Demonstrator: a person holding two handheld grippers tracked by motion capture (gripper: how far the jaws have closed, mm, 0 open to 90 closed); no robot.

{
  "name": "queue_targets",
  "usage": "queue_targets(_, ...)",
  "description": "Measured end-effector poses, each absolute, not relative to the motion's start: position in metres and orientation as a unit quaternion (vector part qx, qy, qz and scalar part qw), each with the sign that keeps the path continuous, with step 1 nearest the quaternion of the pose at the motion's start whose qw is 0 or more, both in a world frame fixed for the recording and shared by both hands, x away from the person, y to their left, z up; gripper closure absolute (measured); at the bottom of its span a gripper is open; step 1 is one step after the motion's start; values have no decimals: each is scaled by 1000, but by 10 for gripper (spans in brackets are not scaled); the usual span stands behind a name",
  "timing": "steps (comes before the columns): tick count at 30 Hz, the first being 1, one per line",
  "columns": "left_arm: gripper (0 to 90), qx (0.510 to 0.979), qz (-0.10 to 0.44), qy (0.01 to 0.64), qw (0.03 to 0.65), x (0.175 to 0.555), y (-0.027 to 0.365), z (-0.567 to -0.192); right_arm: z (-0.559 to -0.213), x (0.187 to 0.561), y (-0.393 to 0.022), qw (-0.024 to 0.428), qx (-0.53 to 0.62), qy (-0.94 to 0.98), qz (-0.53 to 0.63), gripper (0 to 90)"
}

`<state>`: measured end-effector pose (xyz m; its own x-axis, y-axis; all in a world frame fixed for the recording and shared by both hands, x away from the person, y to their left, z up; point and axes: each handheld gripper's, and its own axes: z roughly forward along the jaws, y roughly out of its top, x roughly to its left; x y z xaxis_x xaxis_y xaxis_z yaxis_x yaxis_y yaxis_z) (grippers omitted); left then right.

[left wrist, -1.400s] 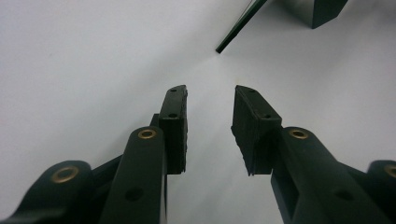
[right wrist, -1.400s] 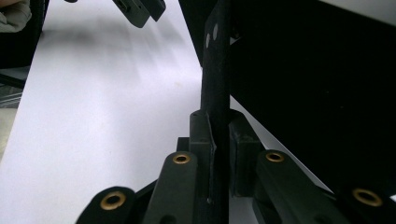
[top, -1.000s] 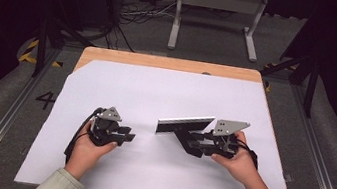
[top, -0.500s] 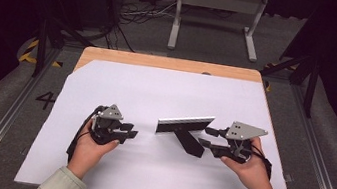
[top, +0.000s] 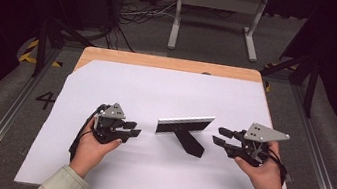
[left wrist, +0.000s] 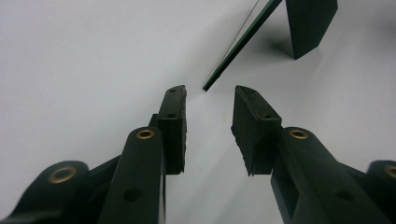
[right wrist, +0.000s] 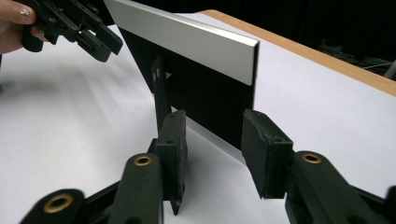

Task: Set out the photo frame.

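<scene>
A slim picture frame with a silver edge stands upright on the white sheet, propped by its black back leg. My left gripper rests just left of the frame and is open, its jaws pointing at the frame's near corner. My right gripper hovers to the right of the frame, clear of it. Its jaws have just been closing a little, they stay apart and nothing is between them. The right gripper view looks at the frame's black back, with the left gripper beyond.
A white sheet covers most of the wooden table. Beyond the far edge are a metal stand and cables on the floor. Dark rails run along both sides.
My right gripper has drawn back to the right from the frame's back leg and risen slightly. The frame stays standing. My left gripper has not moved.
</scene>
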<state>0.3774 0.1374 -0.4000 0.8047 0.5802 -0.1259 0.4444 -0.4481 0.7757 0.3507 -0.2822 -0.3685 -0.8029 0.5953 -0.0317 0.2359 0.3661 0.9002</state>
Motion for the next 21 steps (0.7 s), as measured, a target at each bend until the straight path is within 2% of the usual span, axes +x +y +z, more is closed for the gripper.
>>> queue_targets(15, 663, 849, 84, 305, 424, 384, 130, -404, -372, 355, -297, 209, 280, 803, 482, 581)
queue_targets(21, 671, 845, 88, 309, 427, 389, 126, -407, -373, 356, -301, 213, 280, 811, 468, 645)
